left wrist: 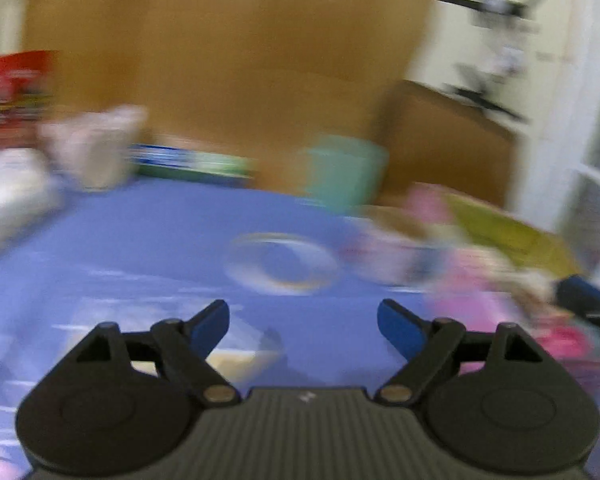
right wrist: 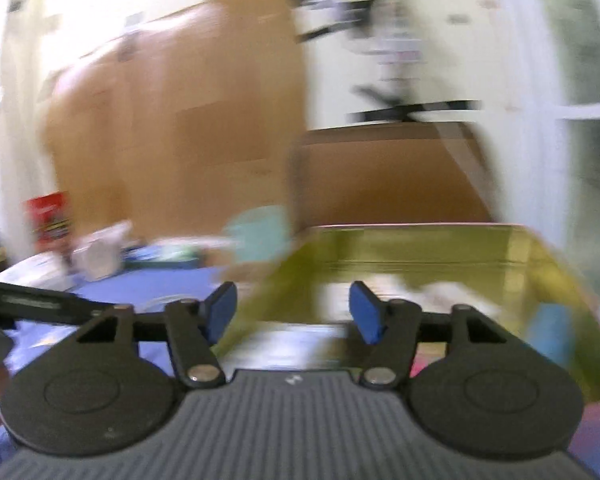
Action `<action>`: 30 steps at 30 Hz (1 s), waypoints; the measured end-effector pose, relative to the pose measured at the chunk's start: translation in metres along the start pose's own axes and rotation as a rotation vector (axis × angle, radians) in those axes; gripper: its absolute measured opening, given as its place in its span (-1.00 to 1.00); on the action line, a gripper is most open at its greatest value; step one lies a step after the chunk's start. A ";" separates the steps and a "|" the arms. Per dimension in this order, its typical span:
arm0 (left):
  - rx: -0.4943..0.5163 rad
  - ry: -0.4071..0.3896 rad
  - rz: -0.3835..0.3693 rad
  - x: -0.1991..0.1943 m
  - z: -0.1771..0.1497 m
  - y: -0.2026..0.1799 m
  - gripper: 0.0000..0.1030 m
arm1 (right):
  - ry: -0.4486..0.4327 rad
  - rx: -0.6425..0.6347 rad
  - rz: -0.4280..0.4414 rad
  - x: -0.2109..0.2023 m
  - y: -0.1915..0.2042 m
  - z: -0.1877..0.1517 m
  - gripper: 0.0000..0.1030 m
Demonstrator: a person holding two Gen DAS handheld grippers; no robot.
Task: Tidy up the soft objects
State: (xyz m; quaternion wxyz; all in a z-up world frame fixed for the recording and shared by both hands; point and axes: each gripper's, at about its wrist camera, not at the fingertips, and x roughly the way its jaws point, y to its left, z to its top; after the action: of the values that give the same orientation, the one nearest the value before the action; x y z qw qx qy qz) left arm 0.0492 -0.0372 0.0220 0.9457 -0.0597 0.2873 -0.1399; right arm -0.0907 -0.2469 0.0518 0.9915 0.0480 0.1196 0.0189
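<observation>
Both views are motion-blurred. My left gripper [left wrist: 303,326] is open and empty above a blue cloth-covered surface [left wrist: 160,240]. A pile of pink and white soft objects [left wrist: 472,280] lies to its right, beside a yellow-green bin [left wrist: 512,236]. My right gripper [right wrist: 293,312] is open and empty, just in front of the yellow-green bin [right wrist: 440,248], which holds blurred pale soft items [right wrist: 440,296]. The right gripper's blue tip shows at the right edge of the left wrist view [left wrist: 588,300].
A clear tape ring [left wrist: 280,264] lies on the cloth ahead of the left gripper. A teal container [left wrist: 344,172], flat packages [left wrist: 188,160], a white bag [left wrist: 96,148] and a red box [left wrist: 16,80] stand at the back. Cardboard boxes [left wrist: 240,60] rise behind.
</observation>
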 end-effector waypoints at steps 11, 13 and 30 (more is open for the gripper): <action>-0.162 -0.015 0.200 -0.007 -0.014 0.113 0.62 | 0.323 -0.176 0.146 0.185 0.116 -0.003 0.09; -0.134 -0.007 0.205 -0.004 -0.014 0.109 0.62 | 0.367 -0.210 0.114 0.203 0.126 -0.009 0.05; -0.101 0.008 0.220 0.001 -0.016 0.101 0.66 | 0.316 -0.368 0.456 0.047 0.159 -0.060 -0.68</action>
State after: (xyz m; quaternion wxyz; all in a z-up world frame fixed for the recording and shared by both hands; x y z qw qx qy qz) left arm 0.0644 0.0583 -0.0110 0.9499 -0.0750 0.3026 -0.0209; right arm -0.0640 -0.0808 -0.0009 0.9229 -0.1098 0.2527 0.2689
